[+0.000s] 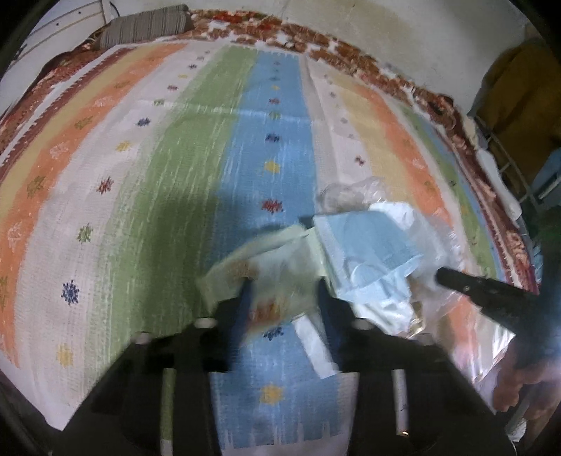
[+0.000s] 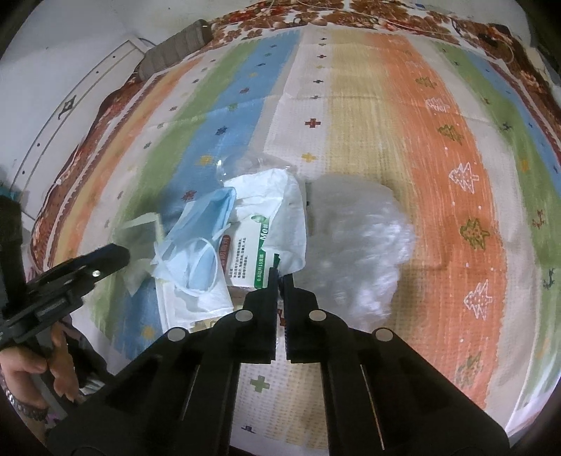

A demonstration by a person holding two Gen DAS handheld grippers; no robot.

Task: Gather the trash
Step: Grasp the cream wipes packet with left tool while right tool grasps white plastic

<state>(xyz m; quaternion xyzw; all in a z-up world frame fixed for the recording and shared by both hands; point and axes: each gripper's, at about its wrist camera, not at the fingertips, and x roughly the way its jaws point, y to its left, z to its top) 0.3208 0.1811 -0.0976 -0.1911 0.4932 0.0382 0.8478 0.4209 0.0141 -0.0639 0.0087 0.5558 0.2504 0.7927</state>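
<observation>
A pile of trash lies on a striped bedspread: a blue face mask, white tissue, a green-and-white wrapper and a clear plastic bag. My right gripper is shut on the clear plastic bag's edge beside the wrapper. My left gripper has its fingers apart around a thin see-through wrapper, left of the mask; the view is blurred. The left gripper shows at the left of the right wrist view. The right gripper's tip shows in the left wrist view.
A striped pillow lies at the far head of the bed by the white wall. A yellow cloth hangs over a rack at the right. The bedspread stretches left of the pile.
</observation>
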